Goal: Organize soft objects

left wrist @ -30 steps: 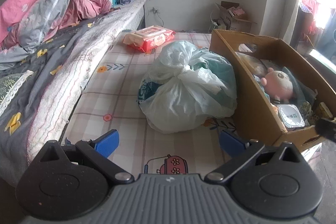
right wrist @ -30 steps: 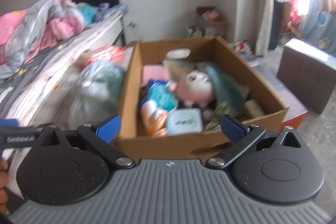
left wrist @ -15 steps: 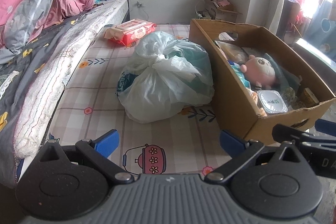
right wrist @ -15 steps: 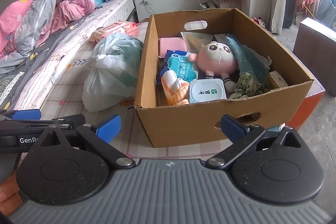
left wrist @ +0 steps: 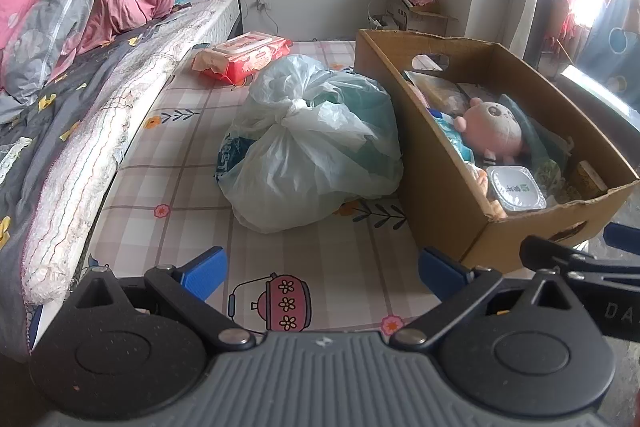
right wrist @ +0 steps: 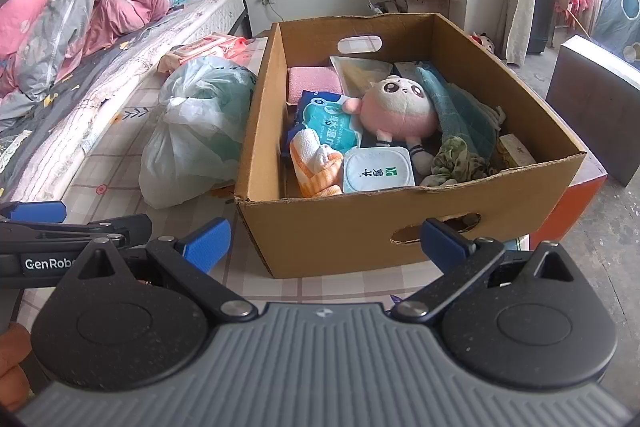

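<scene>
Both claws hang spread wide and empty: the left claw (left wrist: 322,269) low over the checked mat (left wrist: 176,167), the right claw (right wrist: 326,241) at the near wall of the cardboard box (right wrist: 360,223). Inside it a pink plush toy (right wrist: 398,109) lies among wipes, towels and cloths. A knotted plastic bag (left wrist: 308,143) sits just beside the box.

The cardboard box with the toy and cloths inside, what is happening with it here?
A person holds two grippers in front of the cardboard box, which sits on a checked mat beside a tied plastic bag. The left gripper and the right gripper are both open and empty. The pink plush toy, the towel and the other items lie in the box, untouched.
</scene>
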The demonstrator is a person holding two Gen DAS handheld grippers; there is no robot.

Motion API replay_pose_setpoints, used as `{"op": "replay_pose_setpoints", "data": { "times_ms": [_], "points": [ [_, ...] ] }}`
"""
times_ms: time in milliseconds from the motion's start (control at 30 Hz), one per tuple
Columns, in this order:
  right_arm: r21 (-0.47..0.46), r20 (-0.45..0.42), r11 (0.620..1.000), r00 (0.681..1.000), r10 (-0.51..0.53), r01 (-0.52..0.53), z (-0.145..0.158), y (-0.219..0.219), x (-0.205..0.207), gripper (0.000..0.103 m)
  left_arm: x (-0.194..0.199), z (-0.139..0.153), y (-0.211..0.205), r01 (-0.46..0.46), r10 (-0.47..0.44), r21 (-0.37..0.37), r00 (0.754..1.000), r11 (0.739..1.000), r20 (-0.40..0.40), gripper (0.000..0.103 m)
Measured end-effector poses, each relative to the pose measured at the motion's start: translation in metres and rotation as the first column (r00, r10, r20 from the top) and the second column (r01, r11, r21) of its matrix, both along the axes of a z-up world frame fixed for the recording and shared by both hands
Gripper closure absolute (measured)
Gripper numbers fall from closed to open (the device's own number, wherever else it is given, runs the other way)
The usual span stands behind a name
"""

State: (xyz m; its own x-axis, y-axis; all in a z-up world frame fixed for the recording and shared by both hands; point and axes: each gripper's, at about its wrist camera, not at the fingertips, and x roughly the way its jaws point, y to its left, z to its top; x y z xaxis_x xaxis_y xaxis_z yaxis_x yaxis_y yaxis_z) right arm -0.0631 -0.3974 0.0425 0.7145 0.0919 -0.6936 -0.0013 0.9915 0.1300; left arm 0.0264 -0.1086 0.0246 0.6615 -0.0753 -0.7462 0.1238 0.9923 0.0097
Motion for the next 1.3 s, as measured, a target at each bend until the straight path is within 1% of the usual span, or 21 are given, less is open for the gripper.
{"op": "replay_pose_setpoints", "data": {
  "times_ms": [933,1300],
  "points": [
    [-0.008,-0.042,1.000,0.999,0.002,-0.003,-0.007,0.002,0.012,0.001,0.008,-0.008,0.002,-0.003,0.003,-0.004,0.999,1.000,-0.040,0.002],
    [-0.009,-0.045,1.000,0.999,0.003,-0.003,-0.008,0.002,0.013,0.001,0.009,-0.009,0.003,-0.003,0.003,-0.008,0.999,1.000,-0.048,0.003]
  ]
}}
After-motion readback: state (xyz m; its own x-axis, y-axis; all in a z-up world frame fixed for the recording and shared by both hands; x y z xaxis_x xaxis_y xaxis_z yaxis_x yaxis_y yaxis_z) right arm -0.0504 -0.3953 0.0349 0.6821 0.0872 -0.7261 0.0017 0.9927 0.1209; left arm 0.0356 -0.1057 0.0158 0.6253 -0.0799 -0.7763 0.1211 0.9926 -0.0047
